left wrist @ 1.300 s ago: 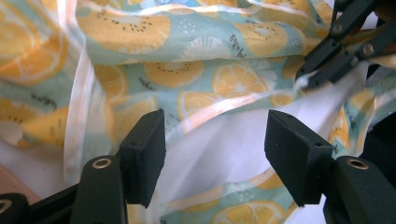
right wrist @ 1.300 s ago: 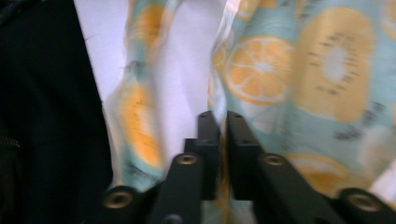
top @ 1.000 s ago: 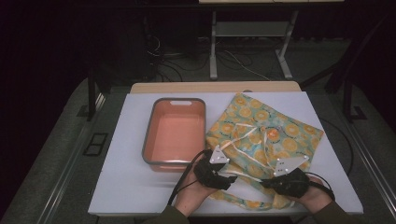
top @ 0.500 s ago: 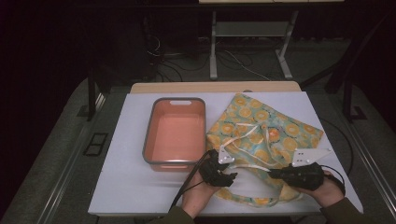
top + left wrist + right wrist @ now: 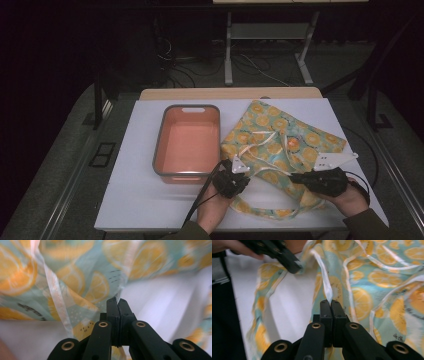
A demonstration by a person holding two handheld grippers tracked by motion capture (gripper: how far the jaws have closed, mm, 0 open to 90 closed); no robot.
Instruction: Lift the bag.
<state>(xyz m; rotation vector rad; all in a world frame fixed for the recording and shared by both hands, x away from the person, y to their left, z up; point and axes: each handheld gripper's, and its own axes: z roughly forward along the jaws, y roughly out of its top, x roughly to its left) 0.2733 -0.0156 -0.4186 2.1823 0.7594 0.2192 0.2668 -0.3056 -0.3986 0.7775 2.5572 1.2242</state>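
A lemon-print cloth bag (image 5: pixel 280 142) is lying on the right half of the white table (image 5: pixel 135 200), just beside an orange tub (image 5: pixel 189 142) with a grey rim that is sitting to its left. The bag's near edge is trailing toward the person, with a printed strap (image 5: pixel 265 212) looping along the table's front.

The left gripper (image 5: pixel 239 176) is resting at the bag's near left corner, close to the tub's front right corner. In the left gripper view its jaws have just been closing and are now standing pressed together, pinching an edge of the bag's fabric (image 5: pixel 119 293) at their tips, with a pale ribbon (image 5: pixel 58 305) hanging down to their left.

The right gripper (image 5: pixel 295 176) is lying over the bag's near right part, pointing left toward the other gripper. In the right gripper view its jaws are also pressed together, nipping a pale ribbon (image 5: pixel 326 287) that is running up and away over the lemon print. The left gripper (image 5: pixel 297 267) is showing farther off in that view, biting the bag's edge, with bare table between the two.
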